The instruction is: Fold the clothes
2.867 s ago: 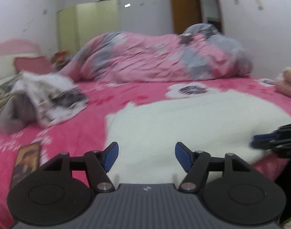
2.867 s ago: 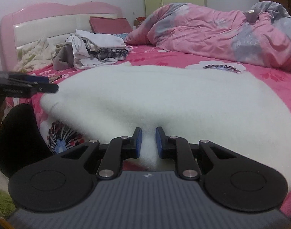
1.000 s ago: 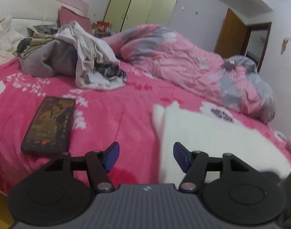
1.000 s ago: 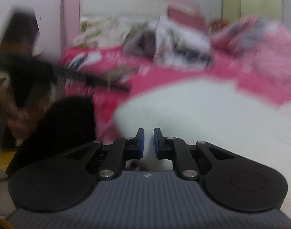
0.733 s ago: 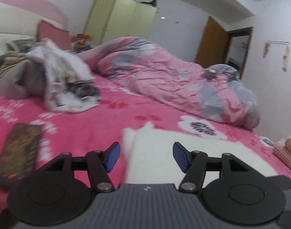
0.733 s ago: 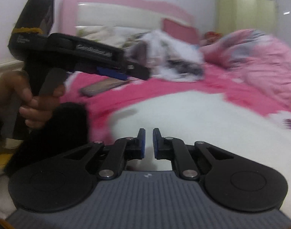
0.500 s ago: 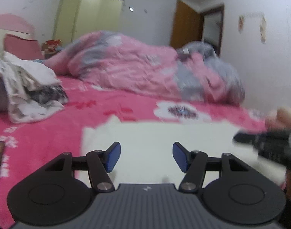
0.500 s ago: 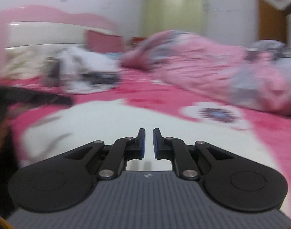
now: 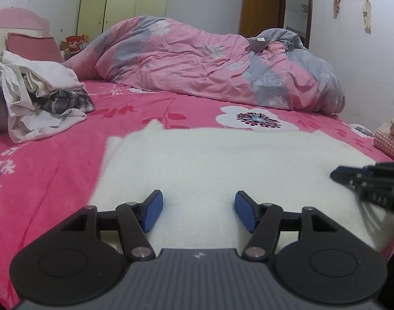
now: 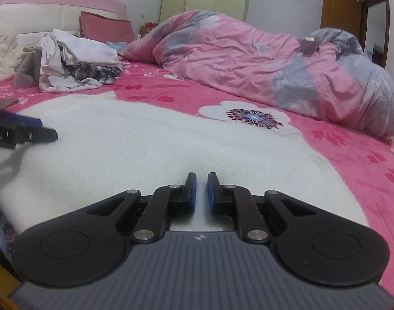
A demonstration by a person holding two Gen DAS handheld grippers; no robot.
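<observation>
1. Nearest the lens, the left gripper (image 9: 198, 210) hovers over the near edge of a white fleece garment (image 9: 222, 170), its blue-padded jaws spread wide with only fabric showing beneath the gap and nothing pinched between them.
2. The right gripper (image 10: 199, 192) sits low at the same garment's (image 10: 145, 142) near edge, jaws drawn almost together with a thin slit left between the pads; whether any fleece is caught in that slit cannot be told.
3. Each tool shows in the other's view: the right one enters the left camera's frame from the right edge, above the fleece, and the left one pokes in from the left edge of the right camera's frame.
4. The garment lies spread flat across the near part of a bed with a pink floral sheet (image 9: 68, 160), a large printed white flower (image 10: 248, 118) just beyond its far edge.
5. Farther back on the left, a heap of unfolded clothes (image 9: 39, 100) in white, grey and plaid rests on the sheet.
6. A rumpled pink-and-grey duvet (image 9: 217, 64) fills the far side of the bed.
7. Behind stand a pale green wardrobe (image 9: 124, 2), a pink headboard (image 10: 55, 2) and a brown door (image 9: 260, 7).
</observation>
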